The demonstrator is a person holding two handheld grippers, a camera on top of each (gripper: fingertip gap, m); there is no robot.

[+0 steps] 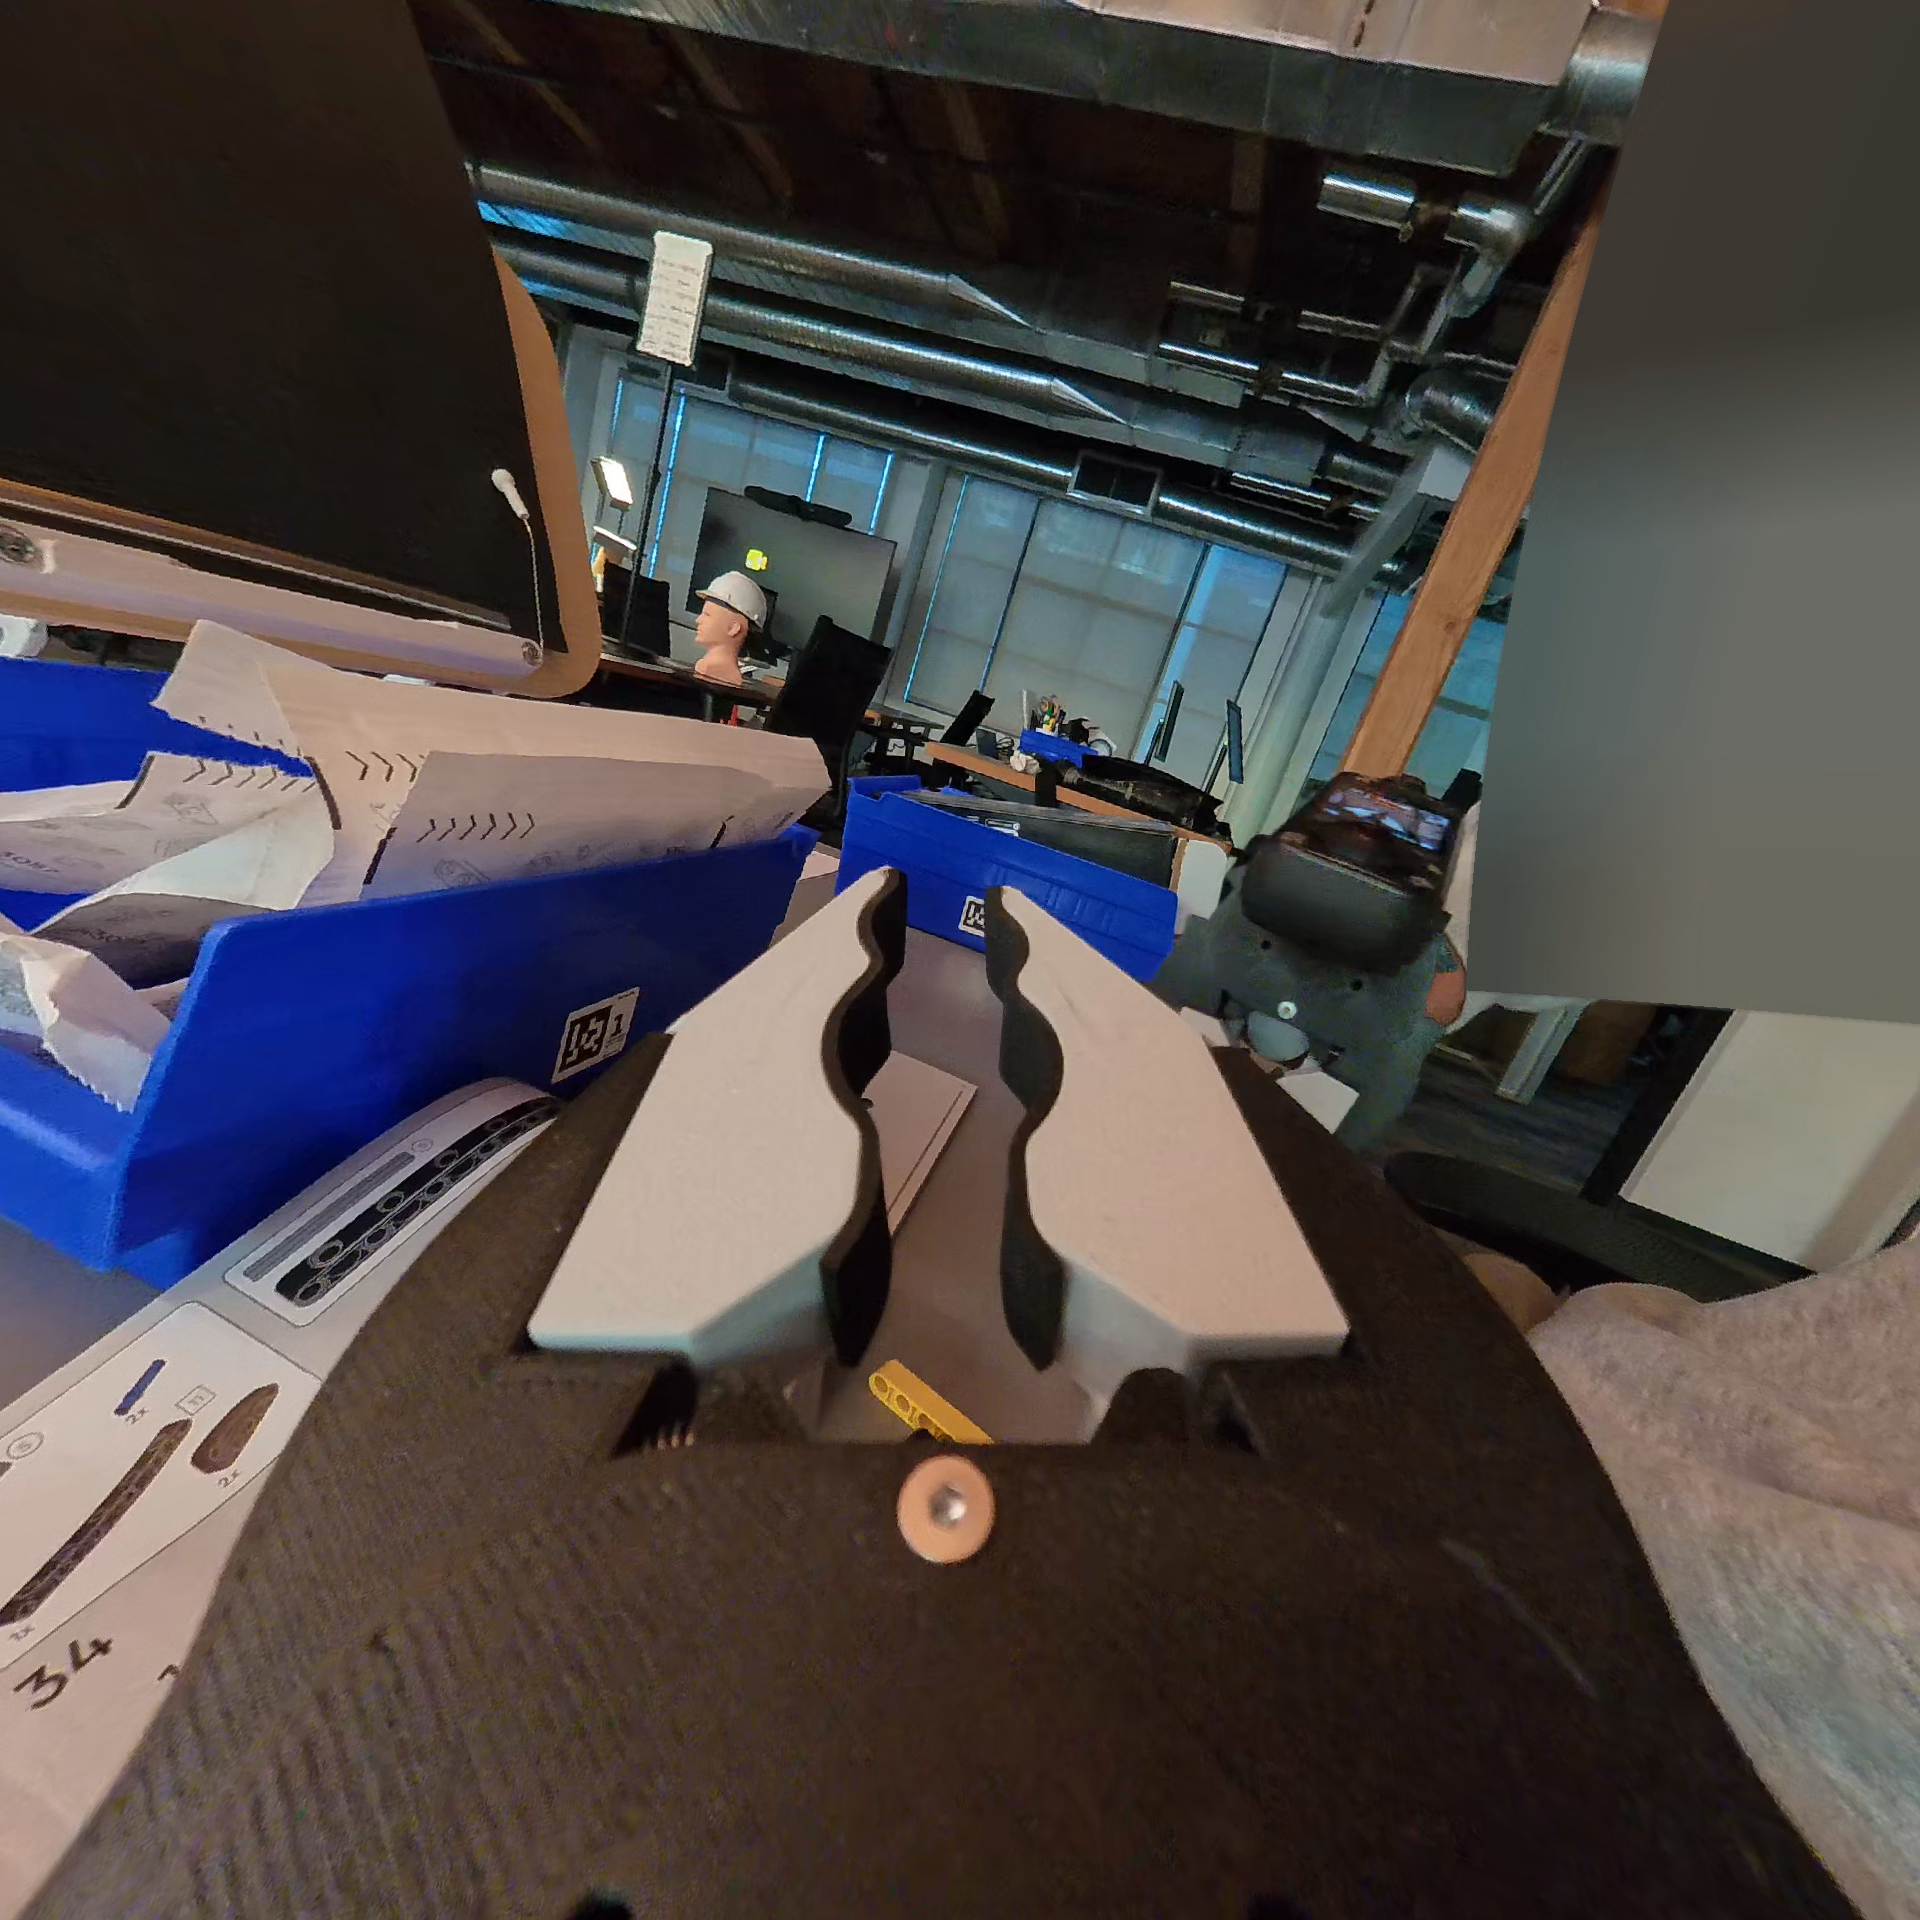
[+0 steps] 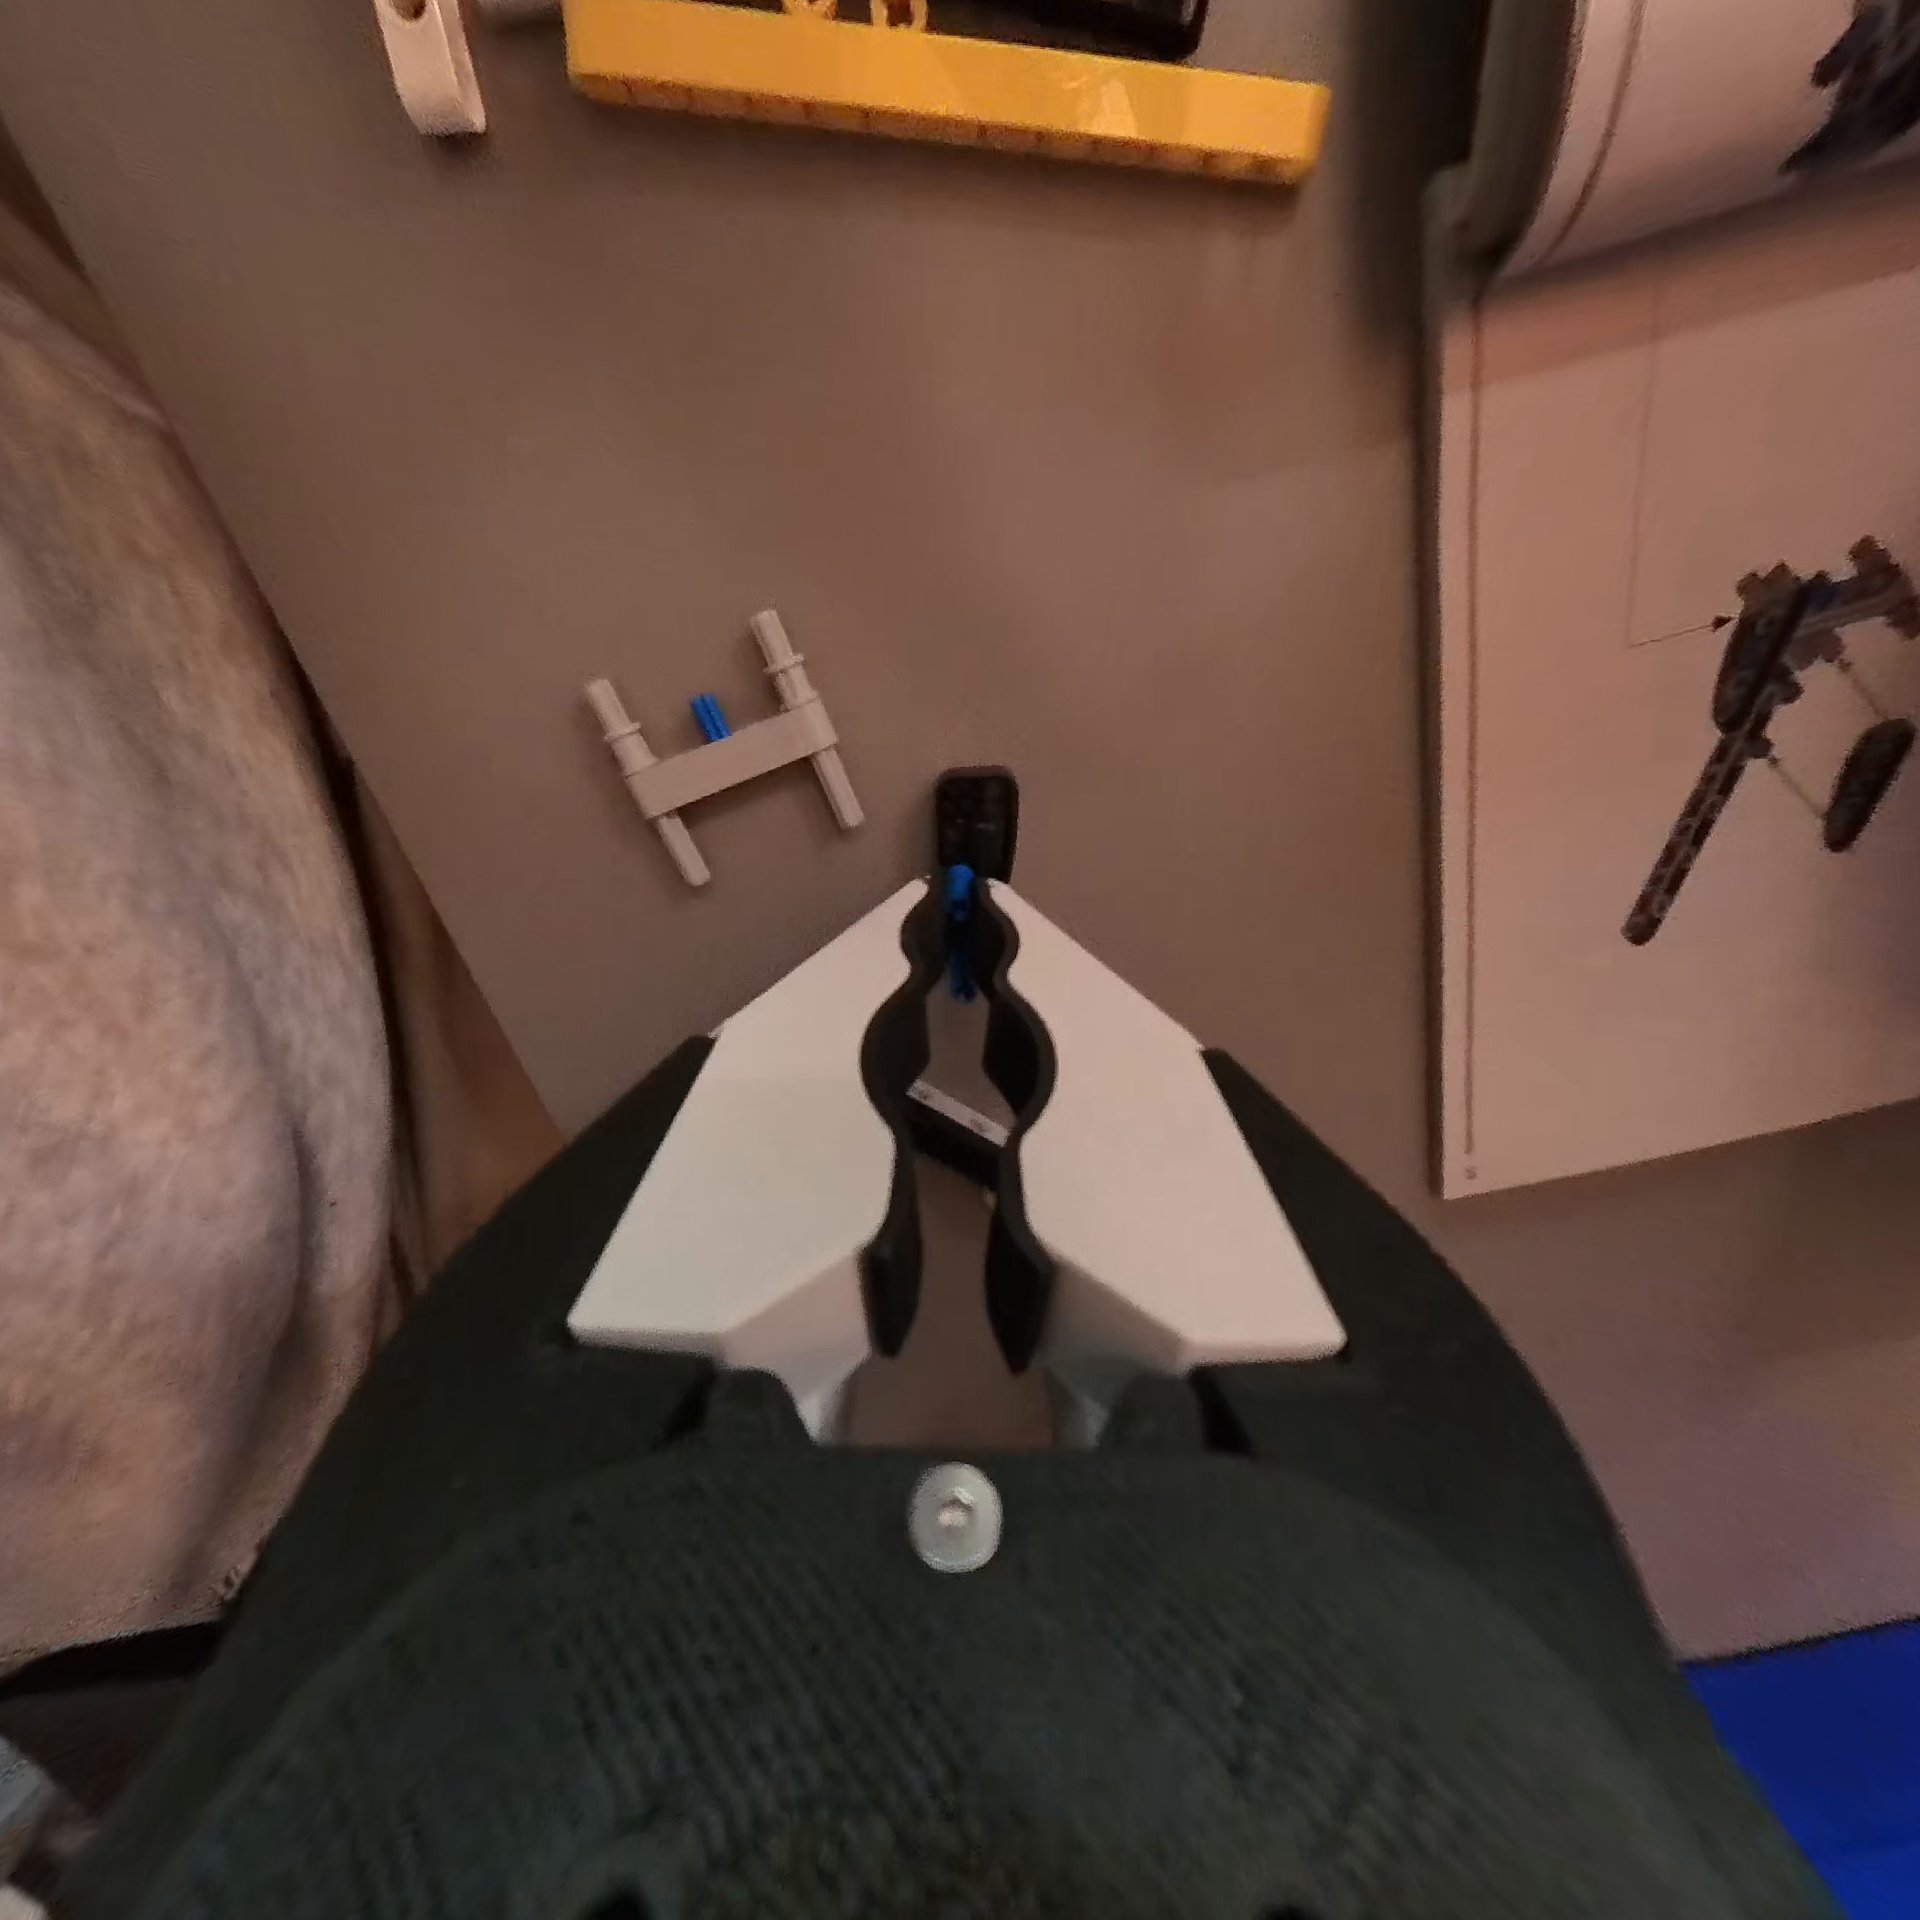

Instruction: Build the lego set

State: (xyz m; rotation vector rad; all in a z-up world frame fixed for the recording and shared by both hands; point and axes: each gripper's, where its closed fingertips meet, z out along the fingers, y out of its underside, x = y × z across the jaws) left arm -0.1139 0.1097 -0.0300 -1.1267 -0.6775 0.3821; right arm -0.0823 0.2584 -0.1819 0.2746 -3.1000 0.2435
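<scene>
Both tongs differ in what they do: the right gripper (image 2: 958, 904) is clenched on a small blue pin (image 2: 959, 925), nipped at its very tips, while the left gripper (image 1: 940, 904) stands released, jaws apart and nothing between them, raised and looking out across the room.

Just beyond the blue pin, touching or nearly touching it, sits a small black connector piece (image 2: 975, 819) on the grey table (image 2: 831, 468); the pin seems aimed at one of its holes. Left of that black piece, near but apart, lies a grey H-shaped subassembly (image 2: 724, 750) of a short beam and two axle pins, with a second blue pin (image 2: 708, 717) already seated in it. Farther beyond the black piece lies a long yellow beam (image 2: 945, 99). Right of it lies the open instruction booklet (image 2: 1558, 831).

Beneath the left gripper's base a short yellow beam (image 1: 925, 1405) shows on the table, and blue bins (image 1: 416, 1039) of torn paper bags (image 1: 468, 790) stand to its left.

Judging by the few loose parts joined, the build looks early: only small subassemblies exist, and most of the model remains to be made.
</scene>
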